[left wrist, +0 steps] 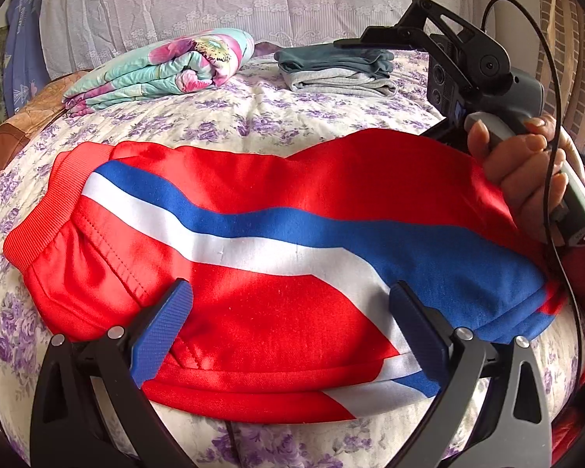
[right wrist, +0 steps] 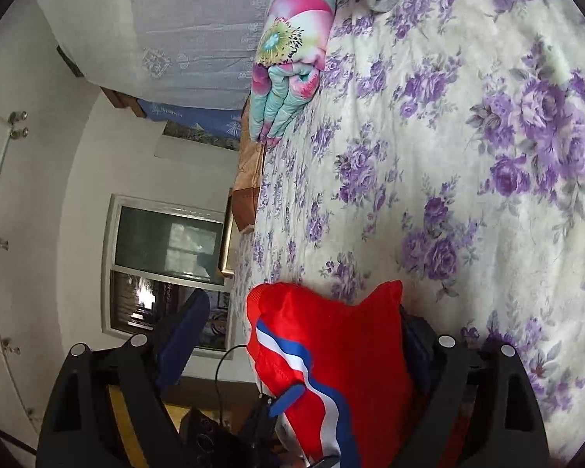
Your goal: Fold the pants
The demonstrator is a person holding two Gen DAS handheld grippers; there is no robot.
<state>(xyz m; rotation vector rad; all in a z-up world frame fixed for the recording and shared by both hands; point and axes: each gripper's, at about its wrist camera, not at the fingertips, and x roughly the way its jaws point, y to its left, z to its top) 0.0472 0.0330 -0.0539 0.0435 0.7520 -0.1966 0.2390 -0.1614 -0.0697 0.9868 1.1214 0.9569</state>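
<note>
Red pants [left wrist: 253,273] are lying folded across the near edge of the bed [left wrist: 253,117], waistband to the left, with a blue-and-white stripe [left wrist: 253,230] running along the leg.

The left gripper [left wrist: 292,312] is hovering over the near hem with its blue-padded fingers [left wrist: 175,312] spread wide, nothing pinched between them. The right gripper [right wrist: 304,335] is rolled on its side at the far right end of the pants, its fingers also spread; red fabric is sitting between them, but one pad is standing clear, so it is not clamping. A hand [left wrist: 526,179] is gripping its handle.

The fabric looks like shiny, slick synthetic knit: light, limp, likely to slide over itself and slump when lifted. The ribbed waistband [left wrist: 39,226] looks thicker and grippier, and so do the stitched seams. Best bet is taking hold at the layered edge or hem, pinching all layers together.

The bed cover is quilted cotton with purple flowers, soft and puffy. A folded floral quilt [left wrist: 163,66] and stacked grey clothes [left wrist: 339,70] are sitting well behind.
</note>
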